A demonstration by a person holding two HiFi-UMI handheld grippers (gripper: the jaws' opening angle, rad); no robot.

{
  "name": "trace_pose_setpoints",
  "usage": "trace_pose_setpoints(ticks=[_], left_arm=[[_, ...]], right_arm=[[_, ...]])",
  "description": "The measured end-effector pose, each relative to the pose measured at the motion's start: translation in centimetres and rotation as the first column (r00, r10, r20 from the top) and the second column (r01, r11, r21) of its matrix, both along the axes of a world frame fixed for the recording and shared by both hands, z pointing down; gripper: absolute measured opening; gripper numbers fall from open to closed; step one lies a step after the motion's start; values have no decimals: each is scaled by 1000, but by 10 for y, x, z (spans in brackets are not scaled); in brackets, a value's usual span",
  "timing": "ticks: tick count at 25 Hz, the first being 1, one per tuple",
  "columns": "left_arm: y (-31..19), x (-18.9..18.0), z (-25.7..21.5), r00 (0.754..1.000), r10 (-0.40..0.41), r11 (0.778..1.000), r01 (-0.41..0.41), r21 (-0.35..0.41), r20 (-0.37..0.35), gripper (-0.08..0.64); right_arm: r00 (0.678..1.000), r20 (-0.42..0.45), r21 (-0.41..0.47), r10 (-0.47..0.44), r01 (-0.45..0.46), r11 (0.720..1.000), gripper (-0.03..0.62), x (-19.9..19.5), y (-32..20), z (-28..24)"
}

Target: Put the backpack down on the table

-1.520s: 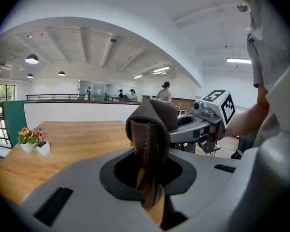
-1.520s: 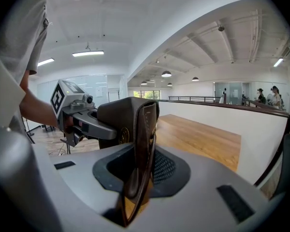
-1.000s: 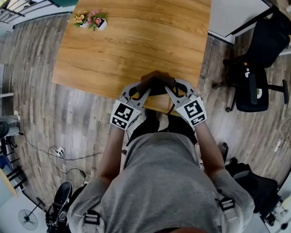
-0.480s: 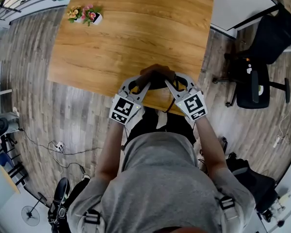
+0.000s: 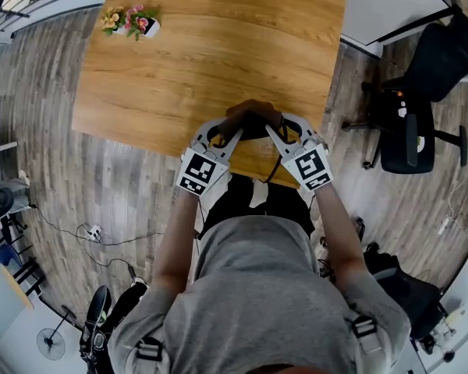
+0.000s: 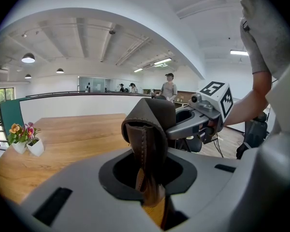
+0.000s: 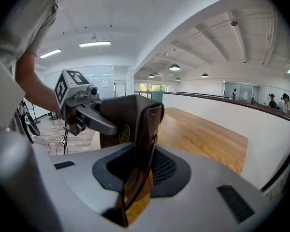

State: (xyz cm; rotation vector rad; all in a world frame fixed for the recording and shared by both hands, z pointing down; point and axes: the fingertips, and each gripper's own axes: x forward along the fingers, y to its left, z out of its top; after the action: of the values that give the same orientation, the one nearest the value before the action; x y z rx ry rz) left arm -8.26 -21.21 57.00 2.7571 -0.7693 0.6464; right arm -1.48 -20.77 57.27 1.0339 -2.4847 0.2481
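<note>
A: Backpack (image 7: 117,127) first: where is it?

B: At the near edge of the desk (image 5: 218,53), straight ahead of the person. It's smooth dark brown leather with a round gold emblem on the panel. Whether its base rests on the wood, I can't tell.

A: Take me left to right.

B: At the far left corner, a small white pot of flowers (image 5: 132,22) sits on warm, grained wood. Next comes the left gripper (image 5: 225,133), its jaws nearly together and clamped on the folded, stitched leather handle (image 5: 249,121). Just beside it is the right gripper (image 5: 275,135), its jaws drawn in on the same handle from the other side. The two slant toward each other, and the handle arches between them.

A: And the room around it?

B: Open wood stretches from the handle up to the flowers. The desk's right edge runs close by the right gripper. Past that edge, well apart on the plank floor (image 5: 117,193), stands a black office chair (image 5: 409,123).
</note>
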Motion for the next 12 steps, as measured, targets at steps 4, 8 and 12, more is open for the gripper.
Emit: trace_pose_setpoints(ticks=[4, 8, 12], left_arm=[[-6, 1, 11, 1000, 4, 1000, -4, 1, 15, 84], [-7, 4, 26, 998, 17, 1000, -17, 5, 55, 92], [-10, 6, 38, 997, 33, 999, -33, -2, 74, 97]], right_arm=[[1000, -26, 11, -18, 18, 1000, 83, 1, -5, 11], [998, -54, 9, -30, 31, 999, 83, 3, -9, 24], [996, -79, 6, -33, 34, 999, 83, 6, -12, 35]])
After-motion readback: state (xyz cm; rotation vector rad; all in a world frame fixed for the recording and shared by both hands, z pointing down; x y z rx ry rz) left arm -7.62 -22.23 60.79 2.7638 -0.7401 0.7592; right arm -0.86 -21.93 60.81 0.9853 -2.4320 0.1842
